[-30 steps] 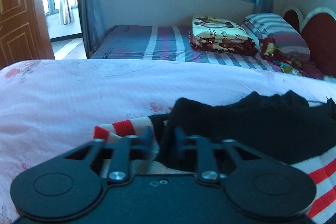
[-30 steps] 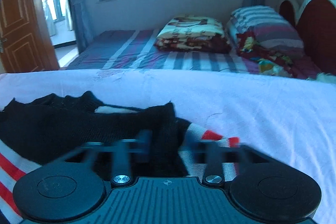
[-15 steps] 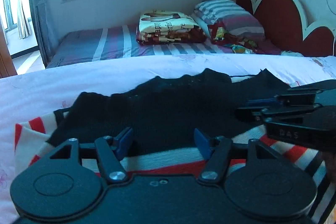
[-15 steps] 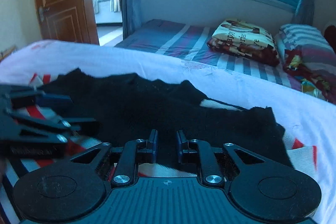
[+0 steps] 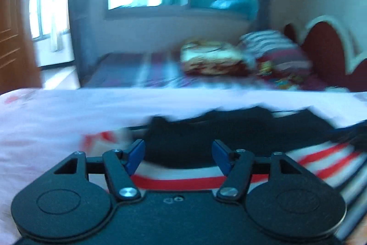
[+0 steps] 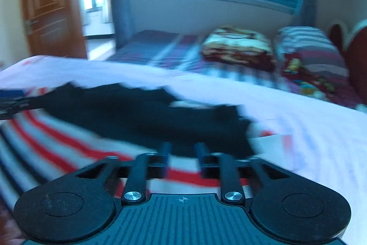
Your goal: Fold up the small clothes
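Note:
A small knit garment, black with red, white and black stripes (image 5: 229, 137), lies on the white floral bedspread (image 5: 57, 116). My left gripper (image 5: 178, 154) is open and empty, its blue pads spread wide just above the garment's striped near edge. In the right wrist view the garment (image 6: 137, 116) lies folded over on itself. My right gripper (image 6: 182, 153) hovers over its striped part with the fingers a short gap apart and nothing between them. The left gripper's tip shows at the left edge of the right wrist view (image 6: 11, 102). Both views are blurred.
Beyond the near bed stands a second bed with a striped sheet (image 6: 156, 47), a folded patterned blanket (image 6: 238, 45) and a striped pillow (image 6: 307, 45). A red headboard (image 5: 325, 49) is at the right, a wooden door (image 6: 50, 8) at the left, a window behind.
The left gripper let go of the garment's edge and opened wide. The right gripper, shut half a second ago, has opened a little. Both have drawn back toward the near edge.

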